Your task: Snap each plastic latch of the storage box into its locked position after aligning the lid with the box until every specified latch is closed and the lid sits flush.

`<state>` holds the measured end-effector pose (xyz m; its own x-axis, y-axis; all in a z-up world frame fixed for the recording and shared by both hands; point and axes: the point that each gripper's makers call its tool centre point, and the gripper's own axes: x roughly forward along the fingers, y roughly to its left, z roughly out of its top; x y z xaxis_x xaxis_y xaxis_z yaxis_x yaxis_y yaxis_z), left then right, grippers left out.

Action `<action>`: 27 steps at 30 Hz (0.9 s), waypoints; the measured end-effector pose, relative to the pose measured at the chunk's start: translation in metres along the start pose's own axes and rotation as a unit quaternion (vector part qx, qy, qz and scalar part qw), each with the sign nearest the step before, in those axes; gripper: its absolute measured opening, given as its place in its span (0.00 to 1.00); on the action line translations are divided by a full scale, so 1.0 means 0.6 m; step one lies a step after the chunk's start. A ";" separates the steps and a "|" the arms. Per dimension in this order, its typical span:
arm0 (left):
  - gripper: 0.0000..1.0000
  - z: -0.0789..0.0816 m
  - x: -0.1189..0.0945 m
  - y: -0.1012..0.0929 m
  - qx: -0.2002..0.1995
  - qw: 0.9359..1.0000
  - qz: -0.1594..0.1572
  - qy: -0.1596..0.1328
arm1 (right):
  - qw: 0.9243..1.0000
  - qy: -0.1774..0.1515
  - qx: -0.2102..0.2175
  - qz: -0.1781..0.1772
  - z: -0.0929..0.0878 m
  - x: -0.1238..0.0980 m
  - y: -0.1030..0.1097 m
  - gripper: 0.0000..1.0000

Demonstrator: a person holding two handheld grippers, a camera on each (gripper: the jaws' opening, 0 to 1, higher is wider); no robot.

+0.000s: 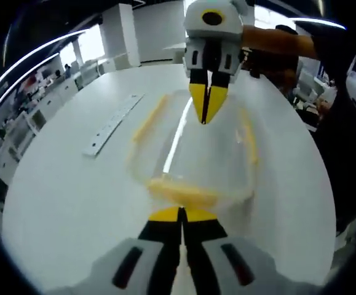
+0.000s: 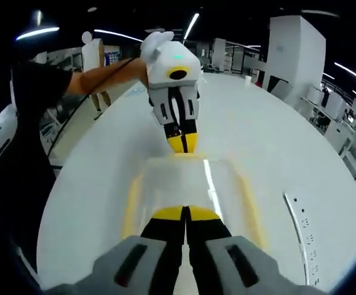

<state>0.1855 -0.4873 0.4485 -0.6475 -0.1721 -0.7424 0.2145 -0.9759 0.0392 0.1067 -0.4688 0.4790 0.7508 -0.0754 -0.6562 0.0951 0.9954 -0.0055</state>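
- Left tool [image 1: 181, 213]: yellow-tipped black jaws pressed together, touching the near end of the box [image 1: 193, 153].
- Box: clear glossy plastic, rounded rectangle, with yellow latches [image 1: 150, 117] along its edges; it sits mid-desk [image 1: 61, 196].
- Desk: smooth, white, oval.
- Right tool [image 1: 207, 104]: jaws pressed together at the box's far end.
- A perforated metal strip [image 1: 111, 125] lies flat beside the box.

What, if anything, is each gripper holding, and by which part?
Nothing is held: left gripper and right gripper, jaws shut, press opposite ends of the storage box.
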 end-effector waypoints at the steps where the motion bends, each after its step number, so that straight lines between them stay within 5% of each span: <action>1: 0.00 0.001 0.001 0.001 0.001 1.000 0.001 -0.001 | 1.000 0.000 0.001 0.001 0.000 0.001 0.000 0.00; 11: 0.00 0.002 0.015 0.004 0.009 0.999 0.005 0.031 | 0.999 -0.025 0.045 0.003 0.000 0.003 -0.006 0.00; 27: 0.00 -0.003 0.024 0.004 -0.003 0.997 0.003 0.074 | 0.999 -0.015 0.036 -0.001 0.001 0.005 -0.003 0.00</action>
<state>0.1777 -0.4918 0.4367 -0.5318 -0.1553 -0.8325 0.2226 -0.9741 0.0395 0.1088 -0.4711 0.4775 0.7697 -0.0795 -0.6334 0.1418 0.9887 0.0481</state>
